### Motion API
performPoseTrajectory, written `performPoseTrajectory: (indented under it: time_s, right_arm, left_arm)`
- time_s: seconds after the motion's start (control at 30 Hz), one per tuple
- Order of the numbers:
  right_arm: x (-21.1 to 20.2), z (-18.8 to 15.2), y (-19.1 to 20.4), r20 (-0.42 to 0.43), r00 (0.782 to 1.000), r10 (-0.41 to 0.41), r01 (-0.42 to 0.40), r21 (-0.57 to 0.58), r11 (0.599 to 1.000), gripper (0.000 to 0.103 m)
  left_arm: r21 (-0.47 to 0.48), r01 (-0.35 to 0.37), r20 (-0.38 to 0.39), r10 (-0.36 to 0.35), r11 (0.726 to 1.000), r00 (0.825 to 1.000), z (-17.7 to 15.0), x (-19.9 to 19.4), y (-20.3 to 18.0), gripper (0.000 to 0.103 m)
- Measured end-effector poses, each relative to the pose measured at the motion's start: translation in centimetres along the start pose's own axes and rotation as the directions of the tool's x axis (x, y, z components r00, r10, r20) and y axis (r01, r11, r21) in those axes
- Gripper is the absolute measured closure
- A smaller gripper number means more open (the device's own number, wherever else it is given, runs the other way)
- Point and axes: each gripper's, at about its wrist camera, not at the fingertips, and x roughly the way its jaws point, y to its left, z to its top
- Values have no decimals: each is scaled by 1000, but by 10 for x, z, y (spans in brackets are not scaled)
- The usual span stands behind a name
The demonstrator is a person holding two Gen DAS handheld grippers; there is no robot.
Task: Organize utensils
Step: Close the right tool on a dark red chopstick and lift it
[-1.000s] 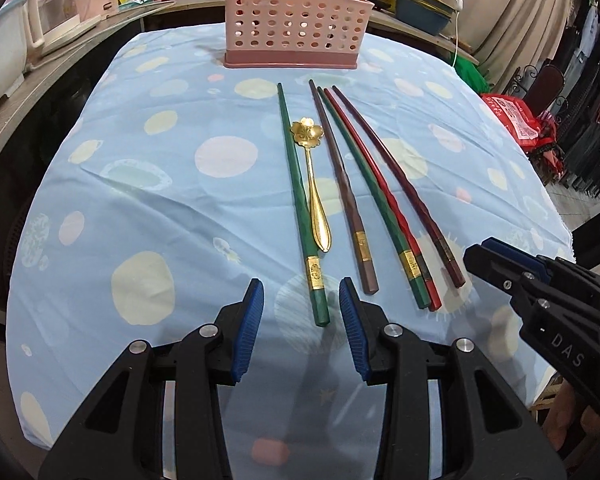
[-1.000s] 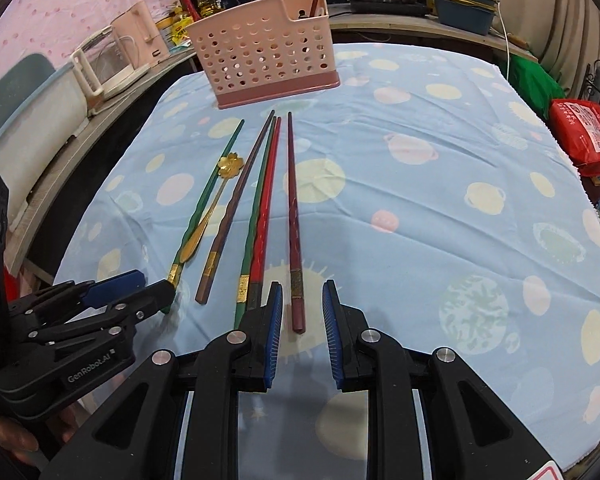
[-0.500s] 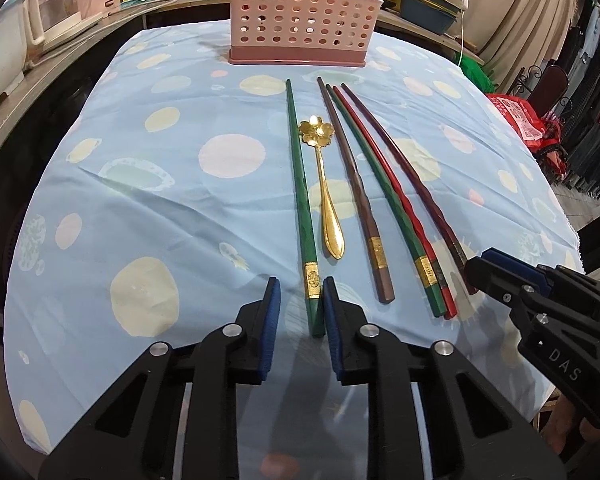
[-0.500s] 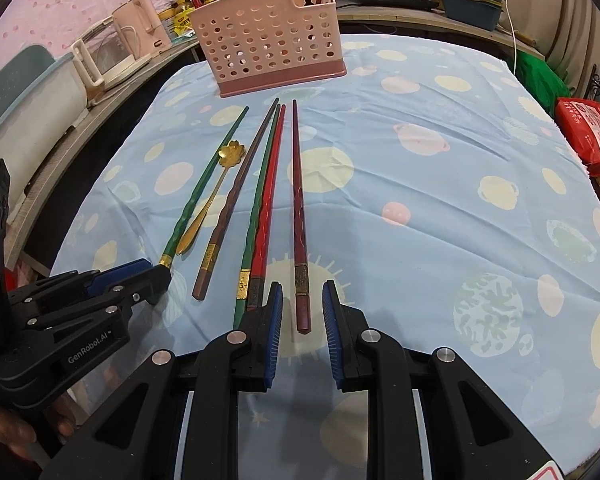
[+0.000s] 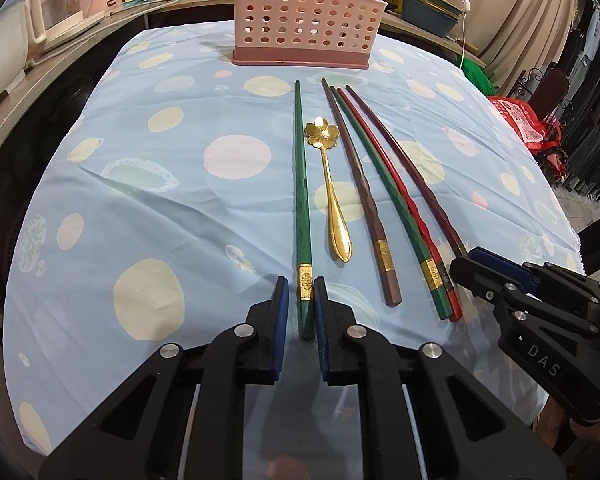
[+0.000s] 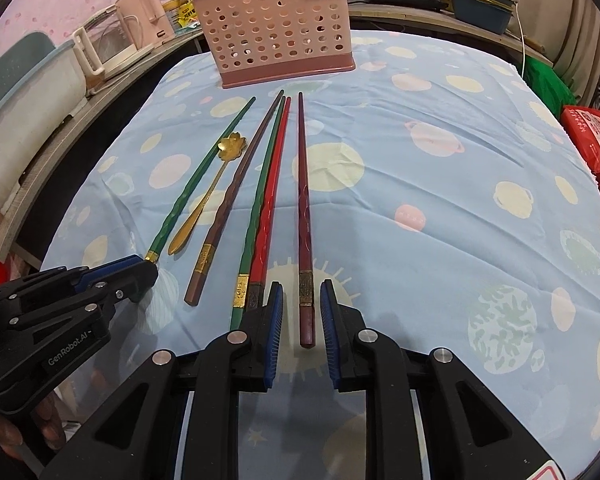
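Chopsticks lie in a row on the blue spotted counter cloth (image 5: pixel 180 208) before the pink perforated plastic caddy (image 5: pixel 304 12). Left tool (image 5: pixel 300 312) has narrowed since a second ago — its pads now flank the dark green chopstick (image 5: pixel 301 184), barely apart from it, not yet clenched. Right tool (image 6: pixel 301 312), still released, brackets the maroon chopstick (image 6: pixel 303 200) — both pickups look imminent.
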Motion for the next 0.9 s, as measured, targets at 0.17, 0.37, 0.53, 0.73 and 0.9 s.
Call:
performPoseTrajectory:
  time_s: [0.17,0.37,0.53,0.73,0.9]
  right_arm:
    - [1,-1,-1,3,1000,-13,13,-6,1000,92]
    - [-1,-1,-4,7,1000,-12,12,2,1000,95]
    - [-5,-3,-7,13,1000,-9,8,11,1000,96]
    - [-20,-4,-9,37,999,0,-1,19,1000,96]
    - [-40,-1,-11,79,997,11,-13,31,999,96]
  left_arm:
    - [-5,3,1,-3,1000,1000,0,0,1,96]
    - [-15,13,1,-13,1000,1000,1,-1,4,96]
    - [-23,18,-2,-18,1000,1000,-2,-5,5,96]
    - [-38,14,10,-14,999,1000,-4,-14,10,96]
    - [-56,17,33,-15,998,999,-3,-28,15,96]
